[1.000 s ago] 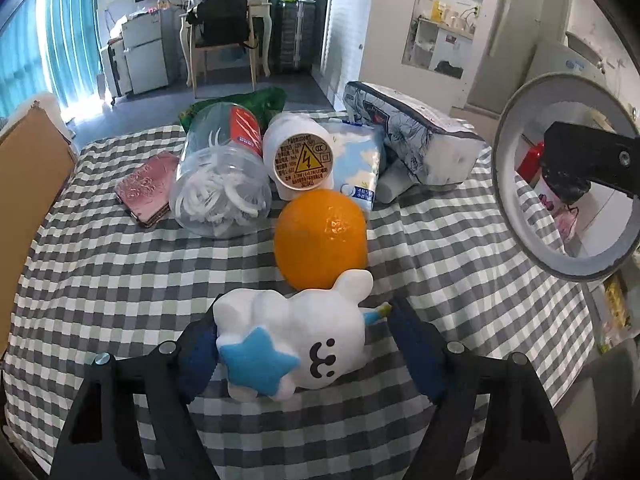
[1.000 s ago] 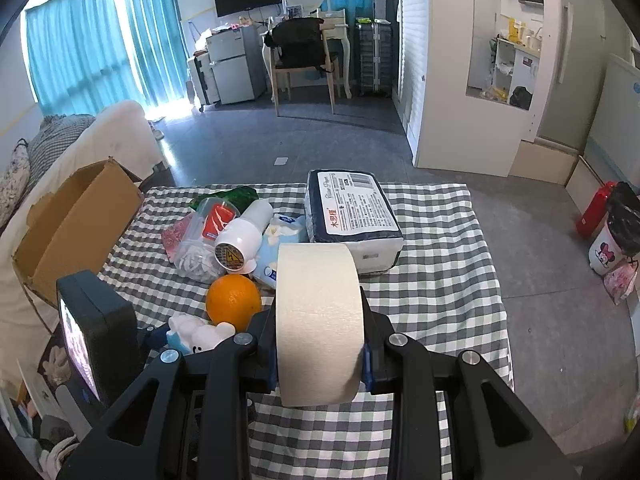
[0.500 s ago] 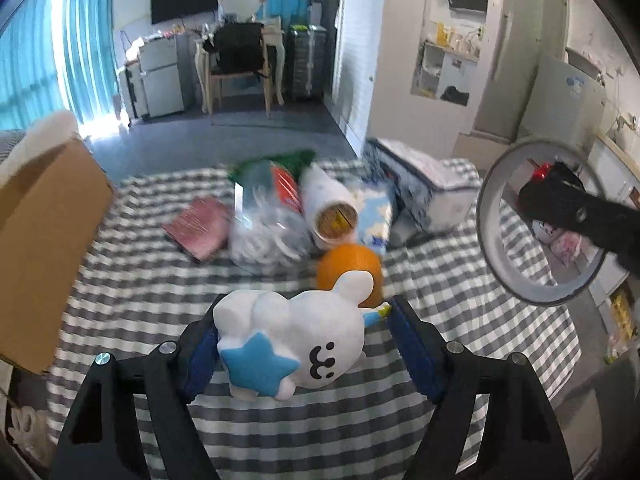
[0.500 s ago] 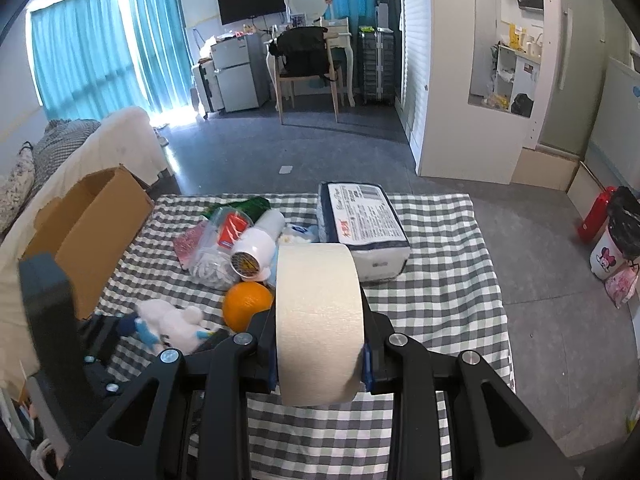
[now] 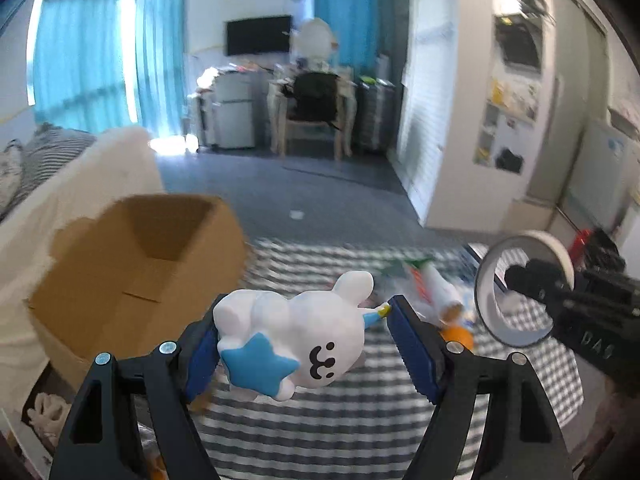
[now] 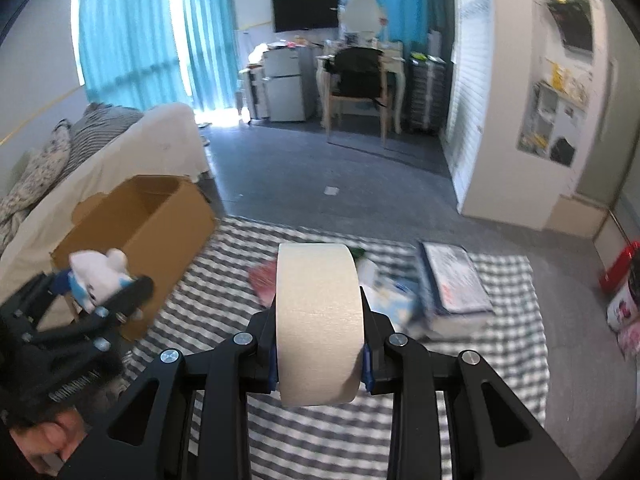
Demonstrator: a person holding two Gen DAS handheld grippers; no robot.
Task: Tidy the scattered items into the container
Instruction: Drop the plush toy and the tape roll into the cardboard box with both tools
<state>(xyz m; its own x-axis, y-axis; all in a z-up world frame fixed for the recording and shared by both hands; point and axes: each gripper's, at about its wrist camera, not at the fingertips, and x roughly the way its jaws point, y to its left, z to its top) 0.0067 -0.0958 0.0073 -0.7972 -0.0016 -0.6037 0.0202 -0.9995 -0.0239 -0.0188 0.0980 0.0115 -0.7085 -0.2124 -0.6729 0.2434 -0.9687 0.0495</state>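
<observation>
My left gripper (image 5: 304, 344) is shut on a white bunny toy (image 5: 296, 340) with a blue star, held in the air above the checked table near the open cardboard box (image 5: 132, 264). It also shows in the right wrist view (image 6: 100, 276), beside the box (image 6: 136, 232). My right gripper (image 6: 320, 340) is shut on a roll of beige tape (image 6: 318, 320), raised above the table; the roll shows in the left wrist view (image 5: 524, 288) at the right.
On the checked tablecloth (image 6: 224, 280) lie a tissue pack (image 6: 456, 284), a pink packet (image 6: 262, 280), a blue-white pouch (image 6: 394, 296), an orange (image 5: 458, 334) and a blurred jar and bottle (image 5: 432, 284). A white-covered sofa (image 6: 120, 148) stands behind the box.
Both grippers have risen and swung left toward the cardboard box, carrying the bunny toy and the tape roll. The table items now lie lower and further right.
</observation>
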